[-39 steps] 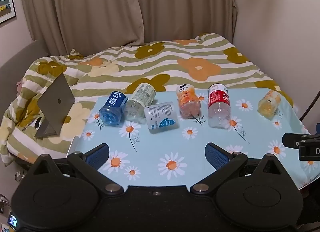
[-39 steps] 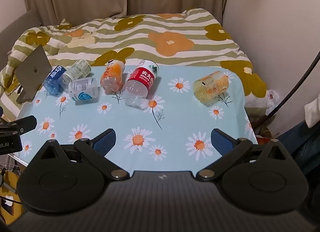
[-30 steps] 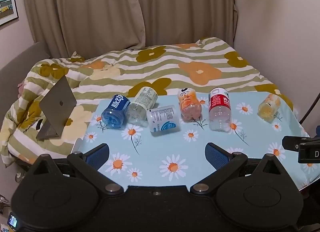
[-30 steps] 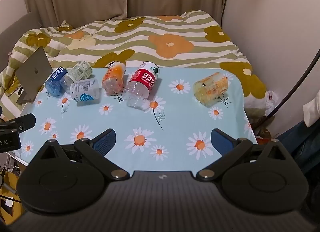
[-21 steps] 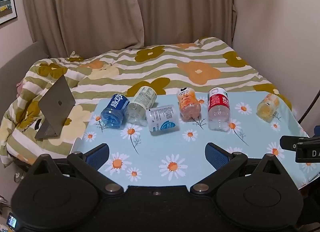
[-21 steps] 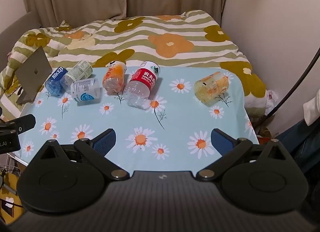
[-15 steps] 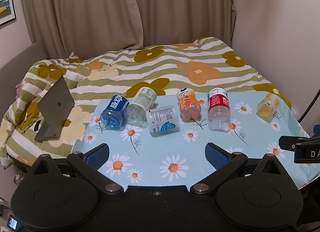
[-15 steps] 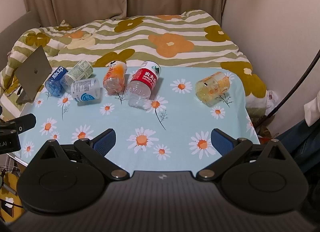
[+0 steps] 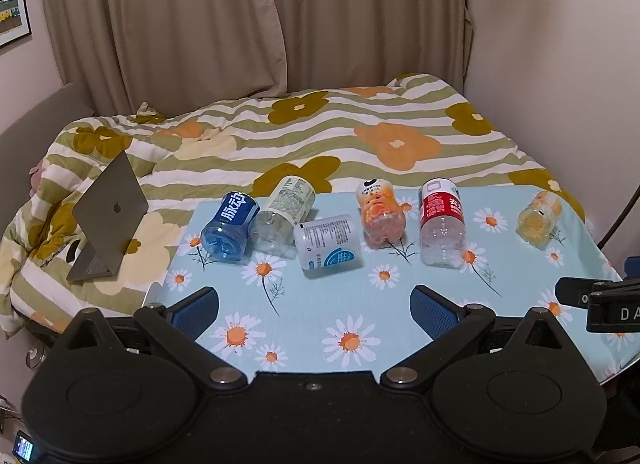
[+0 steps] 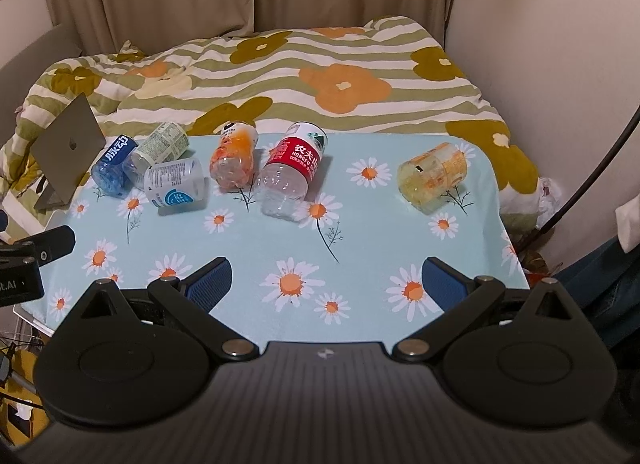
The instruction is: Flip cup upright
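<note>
Both wrist views have shifted only slightly since the earlier frames, the six containers sitting a little farther ahead of the jaws; nothing on the table has changed place. Left gripper (image 9: 314,306): jaws spread wide, holding nothing, over the near edge of the daisy-print tablecloth (image 9: 520,284). Right gripper (image 10: 326,280): jaws likewise wide apart and empty. Items, all lying on their sides beyond the jaws: blue-label bottle (image 9: 230,225), touching a clear bottle with pale label (image 9: 282,215); white-label bottle (image 9: 328,242), just ahead of the left jaws; orange bottle (image 9: 380,213); red-label Nongfu bottle (image 10: 294,171), ahead of the right jaws' left finger; yellow cup (image 10: 434,175), set apart, ahead of the right jaws' right finger. Off-table: open laptop (image 9: 106,215) on striped floral bedding (image 9: 360,135).
</note>
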Available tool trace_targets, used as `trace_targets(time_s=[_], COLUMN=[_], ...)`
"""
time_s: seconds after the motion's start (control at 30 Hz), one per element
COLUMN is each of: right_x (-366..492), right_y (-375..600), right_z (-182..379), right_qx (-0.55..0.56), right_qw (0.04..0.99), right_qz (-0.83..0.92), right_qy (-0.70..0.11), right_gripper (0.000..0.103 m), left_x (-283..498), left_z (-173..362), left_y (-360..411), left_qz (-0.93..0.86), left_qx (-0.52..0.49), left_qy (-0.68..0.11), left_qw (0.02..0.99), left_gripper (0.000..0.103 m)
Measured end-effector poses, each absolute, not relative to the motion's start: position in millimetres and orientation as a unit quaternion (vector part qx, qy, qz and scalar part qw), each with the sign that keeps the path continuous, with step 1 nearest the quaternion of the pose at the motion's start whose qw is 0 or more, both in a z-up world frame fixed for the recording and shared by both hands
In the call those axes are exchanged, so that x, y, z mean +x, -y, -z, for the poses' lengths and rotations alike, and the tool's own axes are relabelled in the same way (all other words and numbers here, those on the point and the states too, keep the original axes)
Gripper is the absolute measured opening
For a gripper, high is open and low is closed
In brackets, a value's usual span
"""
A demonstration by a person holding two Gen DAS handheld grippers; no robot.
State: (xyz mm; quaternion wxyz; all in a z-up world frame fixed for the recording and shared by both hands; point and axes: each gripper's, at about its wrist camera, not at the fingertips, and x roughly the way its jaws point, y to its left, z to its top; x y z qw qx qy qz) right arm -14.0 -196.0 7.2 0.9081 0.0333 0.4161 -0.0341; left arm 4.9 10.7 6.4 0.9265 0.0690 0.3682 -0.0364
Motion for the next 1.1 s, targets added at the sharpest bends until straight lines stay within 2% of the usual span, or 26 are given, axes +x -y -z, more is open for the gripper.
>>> trace_targets(time_s=[1.1], right_x=[-11], right_y=[195], right_z=[-6], right_qx=[0.031], right_qw=[0.908], right_qz=[0.035], right_qy=[-0.417], right_gripper=[0.103], left_x=[15], left_z=[-3], left_y=[-8], left_qz=[0.043], left_qx=[0.069], left_qy=[-0.372], left_qw=[0.924], left_gripper=[0.103])
